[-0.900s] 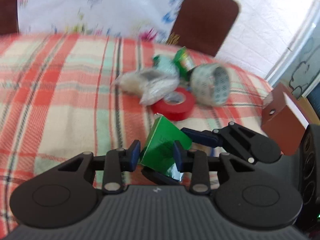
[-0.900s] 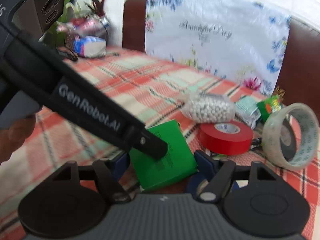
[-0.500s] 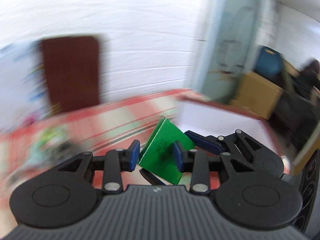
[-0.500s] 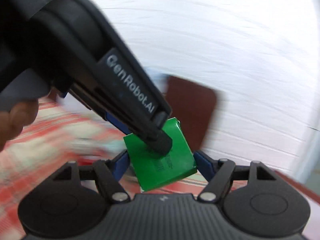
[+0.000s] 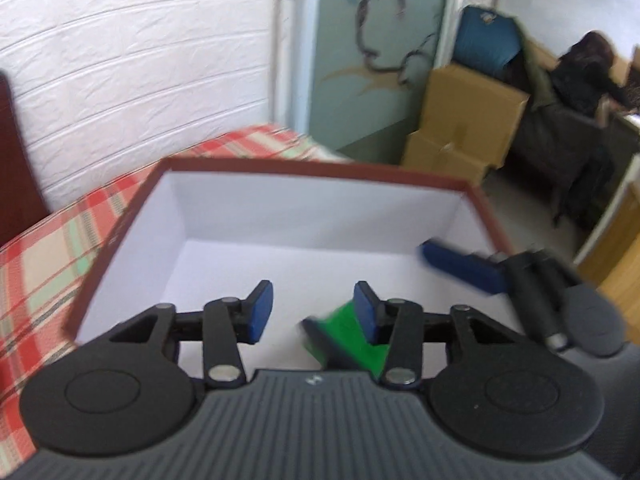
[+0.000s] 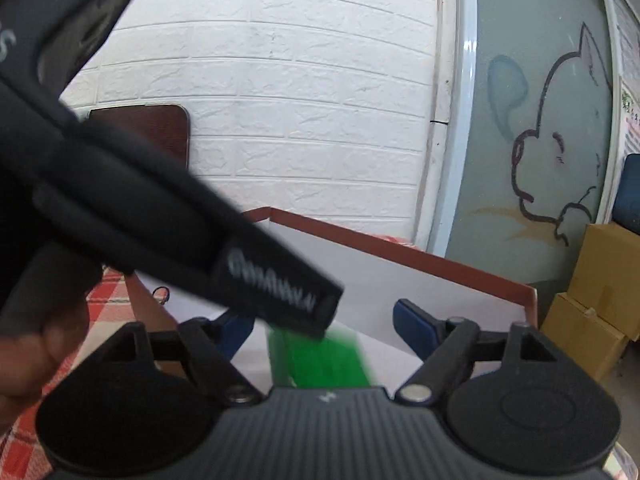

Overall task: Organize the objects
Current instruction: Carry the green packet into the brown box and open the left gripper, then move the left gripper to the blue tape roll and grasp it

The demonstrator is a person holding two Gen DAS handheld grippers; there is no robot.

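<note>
A green flat packet (image 5: 344, 330) is loose over the white floor of an open box with a brown rim (image 5: 304, 168); it is blurred, and in the right wrist view (image 6: 324, 356) it is below the left gripper's body. My left gripper (image 5: 312, 310) is open and empty over the box, the packet by its right finger. My right gripper (image 6: 324, 326) is open, one blue finger (image 5: 460, 266) reaching over the box's right side.
The box (image 6: 420, 258) stands on a red plaid tablecloth (image 5: 44, 256) near the table's end. Behind are a white brick wall (image 6: 304, 80), a brown chair back (image 6: 156, 128) and cardboard boxes (image 5: 468, 116) on the floor to the right.
Both grippers swung from the table's clutter to over the open box. Both were on the green packet; they have opened and the packet has dropped out.
</note>
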